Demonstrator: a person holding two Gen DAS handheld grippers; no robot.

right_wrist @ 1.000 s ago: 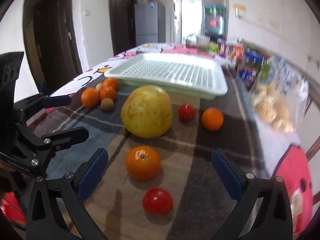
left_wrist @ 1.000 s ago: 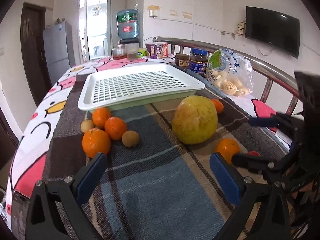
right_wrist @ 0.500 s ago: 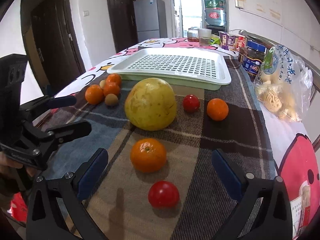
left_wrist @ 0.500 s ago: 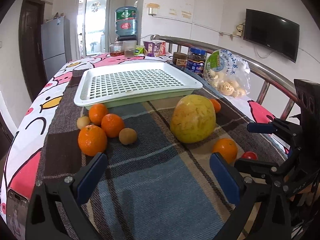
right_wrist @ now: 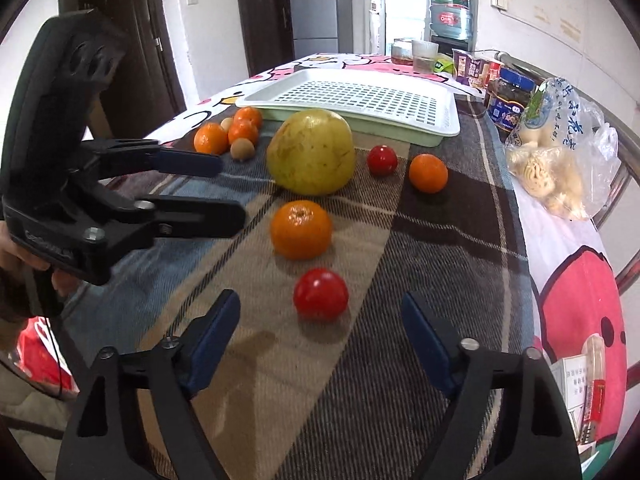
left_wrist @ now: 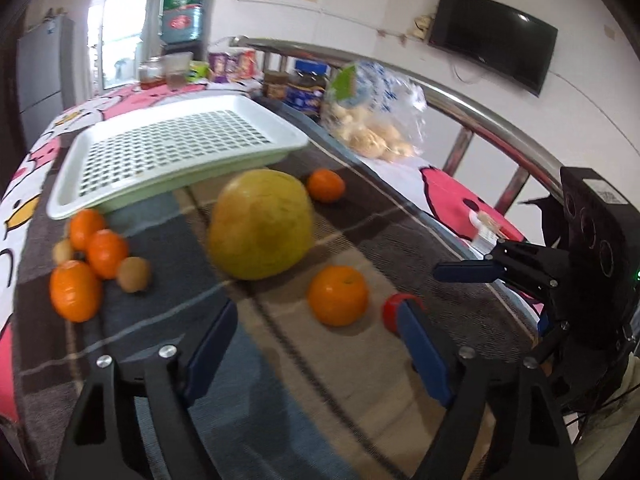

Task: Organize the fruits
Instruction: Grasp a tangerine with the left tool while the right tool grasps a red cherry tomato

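Since half a second before, the left tongs (left_wrist: 316, 348) had swung toward the right side of the worktop (right_wrist: 440, 280), so that the near orange (left_wrist: 338, 295) and the tomato (left_wrist: 394, 312) now sat just ahead of them, the tomato partly hidden behind the right-hand finger (left_wrist: 420, 344). The right tongs (right_wrist: 320, 344) had come lower and nearer to the same tomato (right_wrist: 321, 295), which lay just ahead of the gap between their fingers. Both tongs stood wide apart and held nothing.

In the right wrist view the near orange (right_wrist: 301, 230) lay just beyond the tomato, and the large yellow pomelo (right_wrist: 311, 152) beyond that. A second tomato (right_wrist: 382, 160) and another orange (right_wrist: 428, 173) rested to the right of the pomelo, apart from each other. To the pomelo's left a cluster of three oranges (right_wrist: 210, 138) and two small brown fruits (right_wrist: 242, 149) lay close together. The white slotted tray (right_wrist: 360, 98) stood behind all the fruit with none in it. All the fruit lay on the checked cloth (right_wrist: 460, 220).

A plastic bag of snacks (right_wrist: 556, 152) and dark jars (right_wrist: 510, 98) lined the right edge, and a water dispenser bottle (right_wrist: 450, 10) stood in the background. The left wrist view was blurred.
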